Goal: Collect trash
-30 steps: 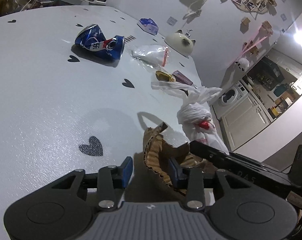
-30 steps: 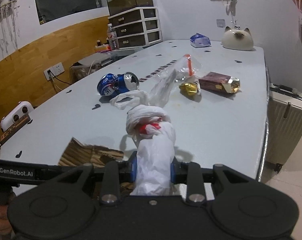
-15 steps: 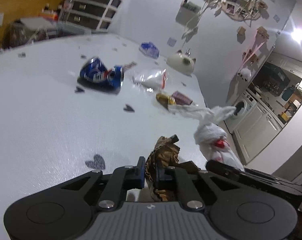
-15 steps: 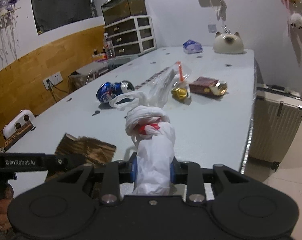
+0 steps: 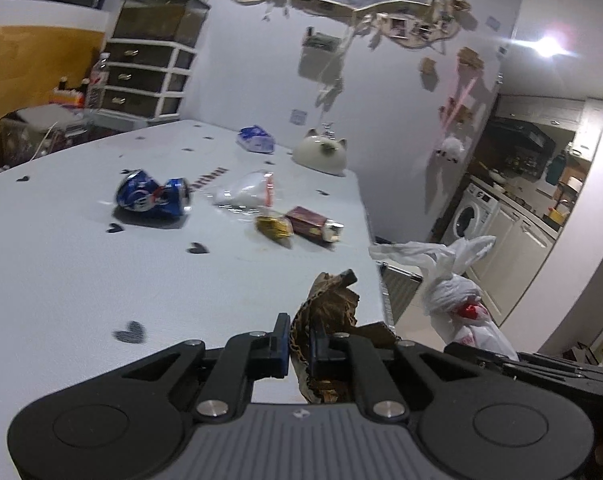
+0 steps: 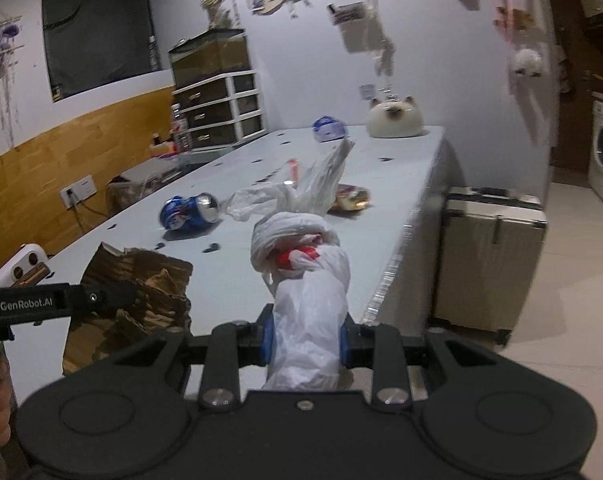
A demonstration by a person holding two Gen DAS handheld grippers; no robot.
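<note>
cardboard (image 5: pixel 333 308) gripped — table edge (image 5: pixel 375 264) near

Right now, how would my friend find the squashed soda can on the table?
Look at the long pale table dotted with little black hearts. Out in its middle, left of the clear plastic bag, lies the can on its side. It is the only shiny blue thing there, crushed in at the waist.

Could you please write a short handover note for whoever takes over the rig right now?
Left gripper: shut on the torn cardboard, lifted off the table.
Right gripper: shut on the knotted white bag.
Done: both pieces picked up.
Left on the table: crushed blue can, clear plastic bag, gold wrapper, brown packet. No bin is visible.
</note>
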